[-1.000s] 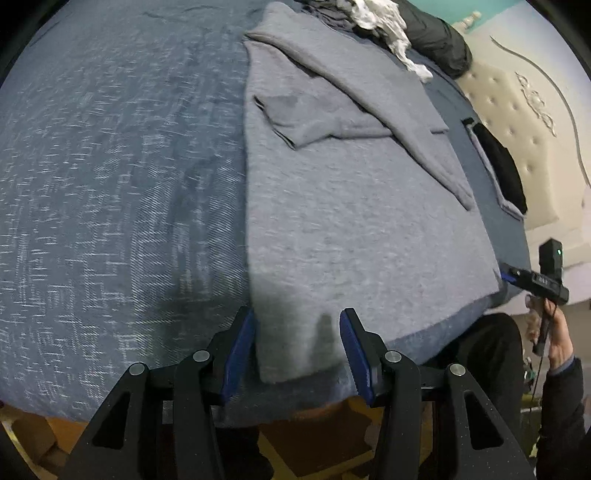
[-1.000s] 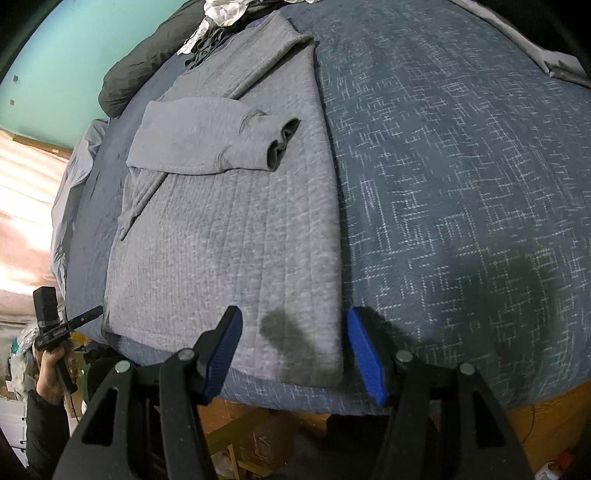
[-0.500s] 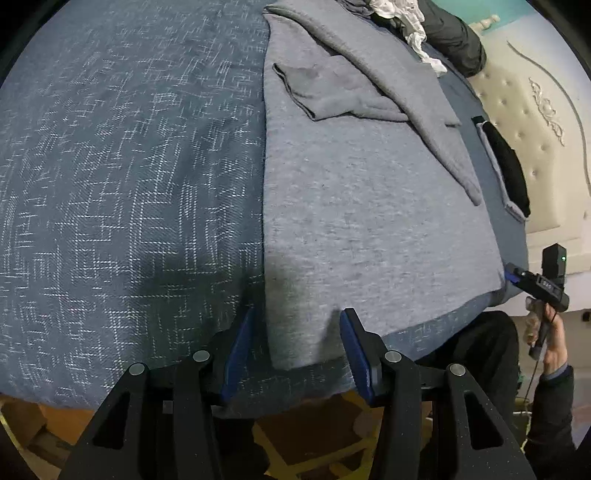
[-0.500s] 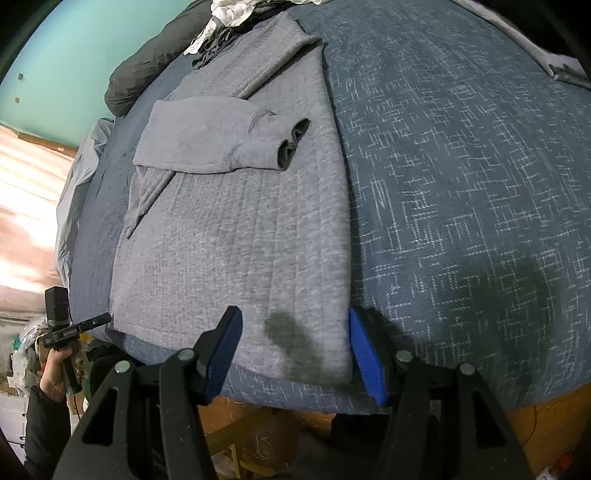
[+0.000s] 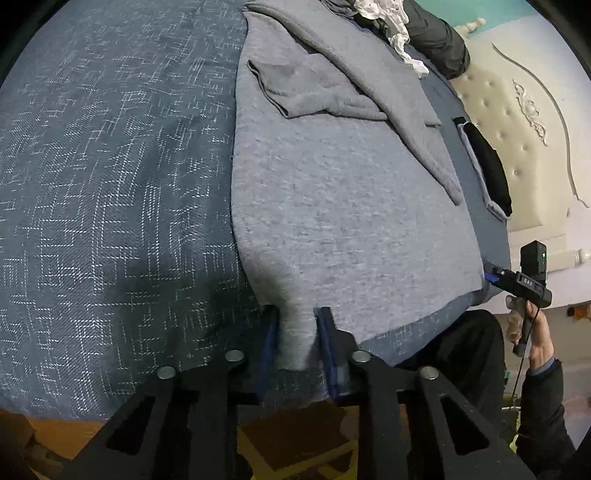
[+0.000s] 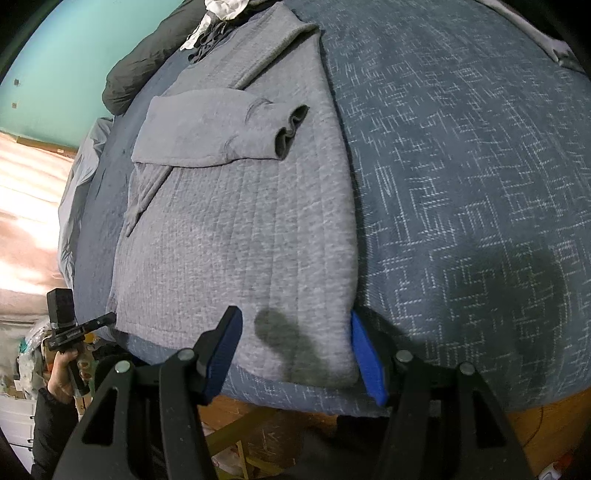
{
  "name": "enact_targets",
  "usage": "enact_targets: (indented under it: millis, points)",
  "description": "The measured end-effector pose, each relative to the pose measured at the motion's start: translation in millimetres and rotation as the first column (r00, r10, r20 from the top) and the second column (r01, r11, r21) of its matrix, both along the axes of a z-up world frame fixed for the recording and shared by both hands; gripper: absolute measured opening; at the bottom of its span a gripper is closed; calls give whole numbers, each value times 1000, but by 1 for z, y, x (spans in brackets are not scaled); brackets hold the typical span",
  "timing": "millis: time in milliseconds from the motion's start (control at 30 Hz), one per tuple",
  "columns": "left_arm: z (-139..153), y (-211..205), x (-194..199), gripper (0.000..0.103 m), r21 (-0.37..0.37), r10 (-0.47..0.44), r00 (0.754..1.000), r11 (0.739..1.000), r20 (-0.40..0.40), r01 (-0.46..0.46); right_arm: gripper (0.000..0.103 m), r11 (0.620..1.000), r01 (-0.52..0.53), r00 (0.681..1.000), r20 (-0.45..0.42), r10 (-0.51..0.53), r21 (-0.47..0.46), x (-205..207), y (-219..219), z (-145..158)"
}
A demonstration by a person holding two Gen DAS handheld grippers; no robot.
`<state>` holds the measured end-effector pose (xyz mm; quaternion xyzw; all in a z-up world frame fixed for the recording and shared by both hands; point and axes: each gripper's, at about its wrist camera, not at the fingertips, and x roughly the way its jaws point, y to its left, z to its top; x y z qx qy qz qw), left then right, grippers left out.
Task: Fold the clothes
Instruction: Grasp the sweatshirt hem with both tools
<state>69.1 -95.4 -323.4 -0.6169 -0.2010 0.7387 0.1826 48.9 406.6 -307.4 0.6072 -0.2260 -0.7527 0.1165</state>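
A grey sweatshirt [image 5: 343, 206] lies flat on the blue patterned bedspread [image 5: 103, 192], both sleeves folded across its body. My left gripper [image 5: 295, 339] is shut on the near left hem corner, which bunches between the blue pads. In the right wrist view the same sweatshirt [image 6: 240, 229] shows its folded sleeve cuff [image 6: 288, 129]. My right gripper [image 6: 295, 350] is open, its jaws straddling the near right hem corner at the bed's edge. The right gripper also shows at the far hem in the left wrist view [image 5: 517, 284].
A heap of dark and white clothes [image 5: 406, 33] lies at the far end of the bed. A cream tufted headboard [image 5: 524, 122] stands to the right, with a black garment [image 5: 487, 166] beside it. The bedspread [image 6: 461, 184] spreads wide to the right. The bed edge drops off just below both grippers.
My left gripper moved forward and closed on the sweatshirt's hem corner. My right gripper moved in so its open jaws straddle the other hem corner.
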Motion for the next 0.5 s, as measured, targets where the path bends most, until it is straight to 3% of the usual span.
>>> enact_targets:
  millis: [133, 200, 300, 333, 500]
  points:
    - [7, 5, 0, 10, -2, -3, 999, 1000, -32, 3, 58, 1000, -16, 1000, -23, 16, 7, 1, -4, 3]
    - [11, 8, 0, 9, -2, -8, 999, 1000, -46, 8, 35, 1000, -26, 999, -32, 26, 10, 2, -6, 2]
    - [17, 11, -1, 7, -15, -21, 998, 1000, -66, 20, 21, 998, -54, 998, -37, 55, 24, 1, -12, 2]
    - [19, 13, -1, 7, -20, -26, 997, 999, -71, 25, 11, 998, -62, 997, -44, 63, 32, 2, -13, 3]
    - [40, 21, 1, 6, -44, -66, 992, 997, -109, 61, 5, 995, -87, 991, -102, 90, 38, 5, -17, 19]
